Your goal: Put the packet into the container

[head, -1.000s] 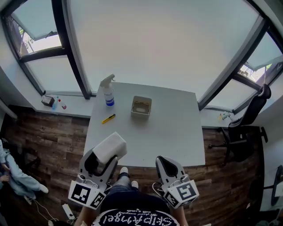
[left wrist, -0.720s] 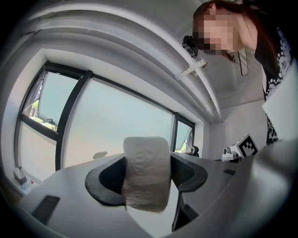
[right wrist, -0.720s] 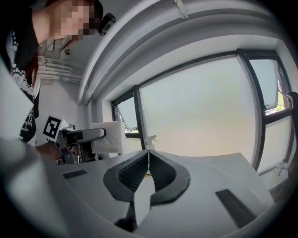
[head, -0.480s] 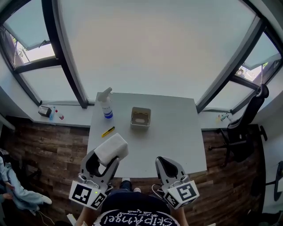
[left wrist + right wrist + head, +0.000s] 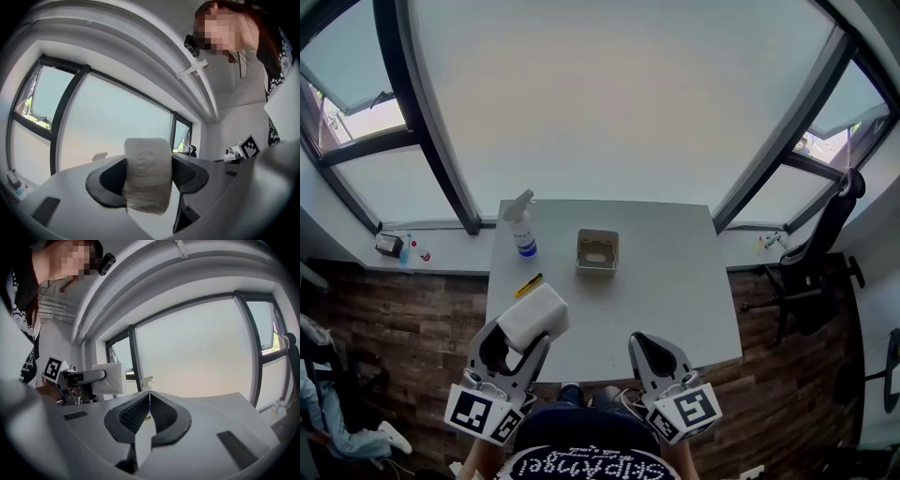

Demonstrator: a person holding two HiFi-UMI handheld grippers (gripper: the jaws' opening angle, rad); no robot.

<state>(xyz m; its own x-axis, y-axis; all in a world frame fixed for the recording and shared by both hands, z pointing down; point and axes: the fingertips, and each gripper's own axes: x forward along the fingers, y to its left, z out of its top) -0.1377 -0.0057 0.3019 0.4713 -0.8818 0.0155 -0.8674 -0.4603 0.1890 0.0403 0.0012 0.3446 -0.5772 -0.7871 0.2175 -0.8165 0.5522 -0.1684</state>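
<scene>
**A:** Location of the packet (image 5: 536,315)?

**B:** Clamped in the left gripper (image 5: 517,345), raised over the near left corner of the bench (image 5: 675,291). Gripped across the middle, with white wrapped bulk projecting past both jaws. Probably a balanced hold for carrying.

**A:** Right gripper (image 5: 652,354)?

**B:** Closed completely, with nothing between the jaws. Parked at the near bench edge, well apart from the work. Apparently not required for this step.

**A:** Target?

**B:** Container (image 5: 597,250), mouth upward, toward the far side of the bench and well apart from the packet. Spray bottle (image 5: 522,228) to its left. Small yellow tool (image 5: 528,285) between bottle and left gripper.

**A:** Step in hand?

**B:** Transport, judging by the layout. Packet not yet in the container. Advance forward and slightly right, clear the yellow tool, centre over the mouth, lower, then release.

**A:** Risk?

**B:** Possible tight fit, with the packet footprint close to the mouth size. Align before release to avoid snagging on the rim.
</scene>
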